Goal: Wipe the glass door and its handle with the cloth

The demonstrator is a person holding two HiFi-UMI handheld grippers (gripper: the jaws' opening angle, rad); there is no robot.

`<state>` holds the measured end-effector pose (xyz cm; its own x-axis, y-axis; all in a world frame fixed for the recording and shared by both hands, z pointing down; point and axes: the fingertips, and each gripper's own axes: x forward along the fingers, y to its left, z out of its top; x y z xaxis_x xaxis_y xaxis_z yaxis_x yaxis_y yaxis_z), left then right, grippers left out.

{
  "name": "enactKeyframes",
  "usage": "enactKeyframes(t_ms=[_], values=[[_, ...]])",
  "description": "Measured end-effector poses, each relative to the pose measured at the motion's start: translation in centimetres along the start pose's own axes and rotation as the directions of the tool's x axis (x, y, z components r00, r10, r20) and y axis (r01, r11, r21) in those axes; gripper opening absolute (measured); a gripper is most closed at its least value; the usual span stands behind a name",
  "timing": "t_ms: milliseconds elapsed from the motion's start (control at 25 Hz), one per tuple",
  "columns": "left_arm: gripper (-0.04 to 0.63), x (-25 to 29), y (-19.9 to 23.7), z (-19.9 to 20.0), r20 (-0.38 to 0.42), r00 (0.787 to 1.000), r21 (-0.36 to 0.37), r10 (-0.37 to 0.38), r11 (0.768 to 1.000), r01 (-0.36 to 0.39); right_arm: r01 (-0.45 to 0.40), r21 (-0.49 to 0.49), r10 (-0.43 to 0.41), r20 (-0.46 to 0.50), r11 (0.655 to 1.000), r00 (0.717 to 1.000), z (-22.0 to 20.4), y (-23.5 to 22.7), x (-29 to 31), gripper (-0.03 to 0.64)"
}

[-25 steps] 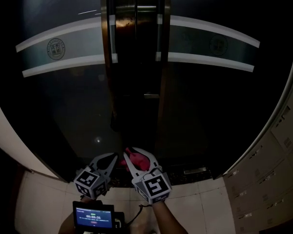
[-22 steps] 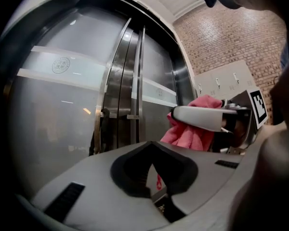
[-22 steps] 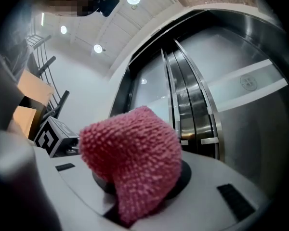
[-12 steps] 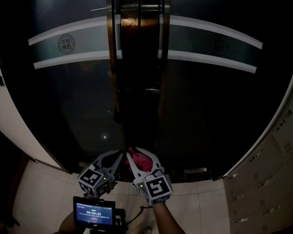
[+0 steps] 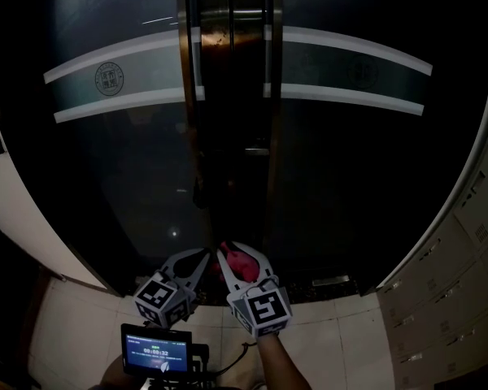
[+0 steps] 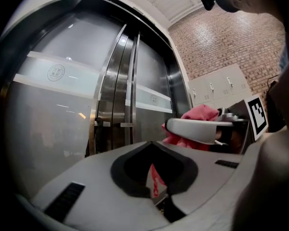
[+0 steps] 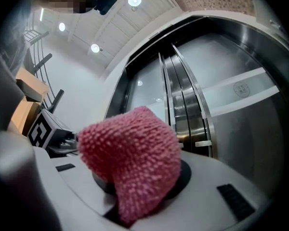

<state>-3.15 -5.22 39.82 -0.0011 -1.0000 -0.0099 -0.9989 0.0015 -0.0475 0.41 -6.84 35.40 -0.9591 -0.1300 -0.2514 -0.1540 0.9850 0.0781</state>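
Ahead of the person, the glass door (image 5: 122, 169) is seen: tall, dark, smooth and curved, crossed by frosted bands. A slim upright metal handle (image 5: 198, 59) is fixed at its edge. Low down, short of the glass, a pink knobbly cloth (image 7: 130, 153) is clamped in the right tongs (image 5: 242, 258). It is judged soft and light, best gripped at one bunched end. The left tongs (image 5: 197, 258) are closed together, empty.

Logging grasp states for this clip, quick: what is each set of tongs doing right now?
Left gripper: tongs shut, nothing clamped that I can make out.
Right gripper: tongs shut on the pink cloth.
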Motion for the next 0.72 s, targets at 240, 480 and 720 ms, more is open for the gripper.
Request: enactKeyframes(t_ms=[240, 480, 720], values=[[0.009, 0.0, 0.6, 0.3, 0.009, 1.0, 0.007, 0.002, 1.0, -0.002, 0.012, -0.01, -0.012, 0.001, 1.0, 1.0, -0.3, -0.4, 0.4, 0.074], [0.009, -0.3, 1.2, 0.7, 0.009, 1.0, -0.01, 0.025, 1.0, -0.024, 0.001, -0.013, -0.001, 0.0, 1.0, 1.0, -0.3, -0.2, 0.7, 0.074], [0.009, -0.4, 1.8, 0.8, 0.009, 0.999, -0.019, 0.032, 0.999, -0.032, -0.011, -0.021, 0.011, 0.006, 1.0, 1.0, 0.0, 0.1, 1.2, 0.074]])
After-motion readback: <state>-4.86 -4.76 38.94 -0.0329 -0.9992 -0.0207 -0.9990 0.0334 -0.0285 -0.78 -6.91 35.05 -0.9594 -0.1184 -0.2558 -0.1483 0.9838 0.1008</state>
